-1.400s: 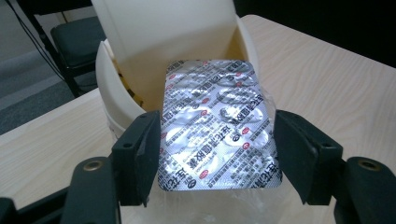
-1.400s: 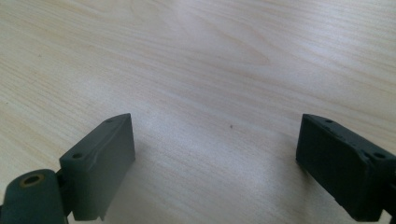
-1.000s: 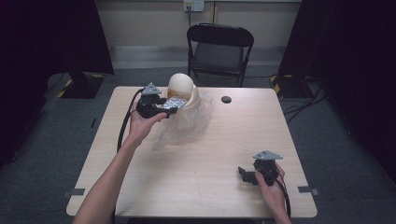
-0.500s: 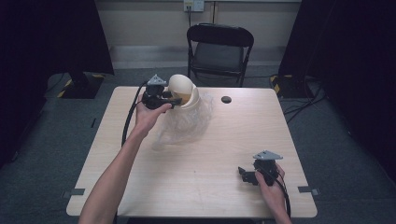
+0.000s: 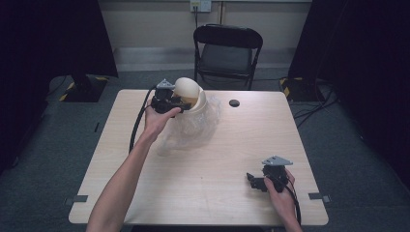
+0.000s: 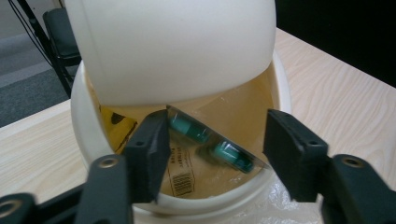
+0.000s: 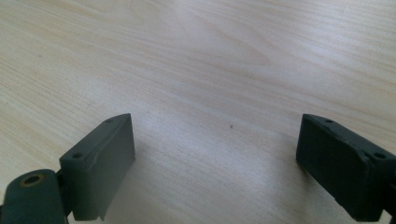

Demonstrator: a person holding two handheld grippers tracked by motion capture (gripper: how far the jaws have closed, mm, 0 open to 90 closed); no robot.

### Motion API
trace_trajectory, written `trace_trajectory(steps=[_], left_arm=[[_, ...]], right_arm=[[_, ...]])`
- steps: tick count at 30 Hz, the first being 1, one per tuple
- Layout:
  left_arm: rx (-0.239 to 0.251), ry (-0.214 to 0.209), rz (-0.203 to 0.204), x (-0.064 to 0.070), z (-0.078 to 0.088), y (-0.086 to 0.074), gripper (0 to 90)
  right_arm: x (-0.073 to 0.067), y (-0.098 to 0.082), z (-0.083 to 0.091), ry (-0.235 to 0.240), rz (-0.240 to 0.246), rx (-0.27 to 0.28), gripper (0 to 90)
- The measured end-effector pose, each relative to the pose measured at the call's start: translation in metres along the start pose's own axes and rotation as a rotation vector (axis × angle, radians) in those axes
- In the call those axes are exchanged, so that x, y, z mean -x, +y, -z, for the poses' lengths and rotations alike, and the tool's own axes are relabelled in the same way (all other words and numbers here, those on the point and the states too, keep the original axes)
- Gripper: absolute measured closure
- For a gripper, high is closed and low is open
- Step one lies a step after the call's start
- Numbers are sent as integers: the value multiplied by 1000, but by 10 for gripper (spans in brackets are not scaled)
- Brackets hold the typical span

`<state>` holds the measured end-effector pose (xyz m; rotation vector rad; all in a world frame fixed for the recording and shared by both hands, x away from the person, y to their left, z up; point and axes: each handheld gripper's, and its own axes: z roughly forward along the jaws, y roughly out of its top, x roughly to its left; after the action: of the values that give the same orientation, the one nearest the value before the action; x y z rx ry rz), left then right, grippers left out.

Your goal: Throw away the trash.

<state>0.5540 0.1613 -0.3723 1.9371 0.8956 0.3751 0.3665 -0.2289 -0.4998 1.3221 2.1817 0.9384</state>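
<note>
A cream bin [image 5: 197,102] with a domed swing lid [image 6: 173,46] stands at the table's far left-centre on a crumpled clear plastic bag [image 5: 193,128]. My left gripper [image 5: 183,103] points into the bin's mouth. A blister strip of green capsules [image 6: 212,142] lies slanted inside the opening, between the jaws of my left gripper [image 6: 215,140]. Those jaws have just been opening and stand apart, and the right pad is clear of the strip. My right gripper [image 5: 252,180] rests near the front right, and in its own view my right gripper [image 7: 215,158] is open over bare wood.
A small black round thing [image 5: 234,103] lies on the table [image 5: 145,203] right of the bin. A black folding chair [image 5: 227,53] stands behind the far edge. A label with a barcode [image 6: 180,175] shows inside the bin.
My left gripper has moved toward the far side of the table, up to the bin's mouth. The right hand and its gripper have kept still.
</note>
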Motion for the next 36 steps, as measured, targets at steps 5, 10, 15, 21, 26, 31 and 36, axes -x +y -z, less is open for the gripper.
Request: trace_trajectory(steps=[5,10,15,21,26,31,36], left_arm=[[-12,-29,-3,1,-1,-1,266],[11,-32,-13,6,4,2,226],[21,-29,-18,9,11,4,172],[34,-41,-30,12,23,-2,160],[49,-55,-8,12,34,-12,161],[61,-52,-18,15,44,-18,160],[61,-42,-28,20,56,-28,160]], right_arm=[[0,0,0,2,2,1,104],[0,0,0,2,1,0,104],[0,0,0,2,0,0,104],[0,0,0,6,2,0,101],[0,0,0,6,2,0,101],[0,0,0,6,2,0,101],[0,0,0,5,2,0,101]])
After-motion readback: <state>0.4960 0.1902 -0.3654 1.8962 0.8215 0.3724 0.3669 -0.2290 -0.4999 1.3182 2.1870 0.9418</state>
